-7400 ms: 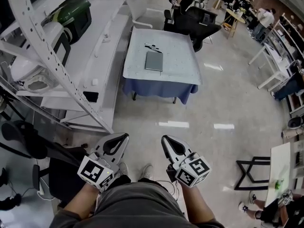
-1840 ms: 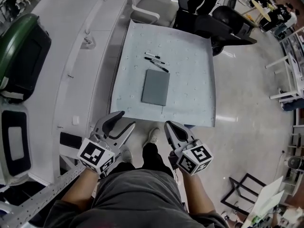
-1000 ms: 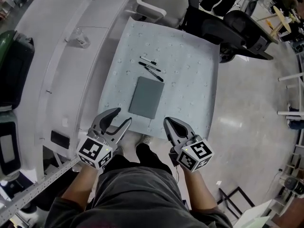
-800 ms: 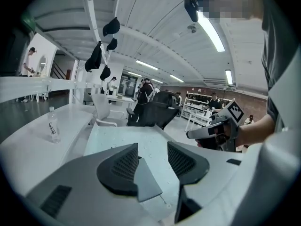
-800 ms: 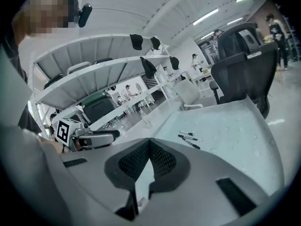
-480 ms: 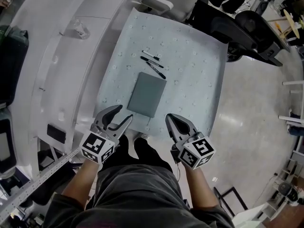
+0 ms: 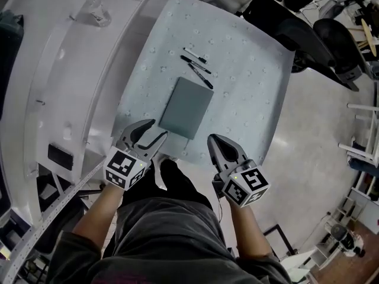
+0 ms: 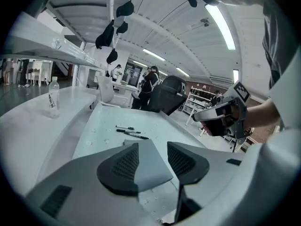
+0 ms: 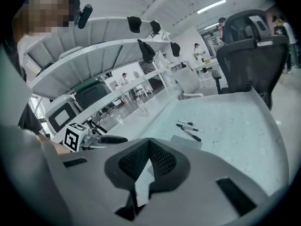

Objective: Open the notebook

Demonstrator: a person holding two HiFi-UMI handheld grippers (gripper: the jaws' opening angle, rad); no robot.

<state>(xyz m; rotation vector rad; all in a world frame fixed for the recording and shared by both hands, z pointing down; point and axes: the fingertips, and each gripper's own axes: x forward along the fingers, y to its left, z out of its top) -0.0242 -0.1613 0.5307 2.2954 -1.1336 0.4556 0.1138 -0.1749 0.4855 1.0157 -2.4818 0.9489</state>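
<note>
A closed grey notebook (image 7: 186,107) lies flat on the pale table (image 7: 249,99), near its front edge. Three black pens (image 7: 197,65) lie just beyond it. My left gripper (image 7: 155,129) is open and hangs over the table's front edge at the notebook's near left corner. In the left gripper view the notebook (image 8: 153,166) shows between the fingers (image 8: 120,166), apart from them. My right gripper (image 7: 213,141) is shut and empty, off the front edge to the notebook's right. The right gripper view shows the notebook (image 9: 186,141) and pens (image 9: 190,134) ahead of the gripper (image 9: 149,145).
A white curved bench (image 7: 65,81) runs along the table's left side, with a clear bottle (image 7: 98,13) on it. Black office chairs (image 7: 308,37) stand beyond the table's far right corner. Shiny floor (image 7: 320,158) lies to the right.
The person has walked up to the table, which now sits close below. Both grippers have come to its front edge, the left one reaching the notebook's near corner.
</note>
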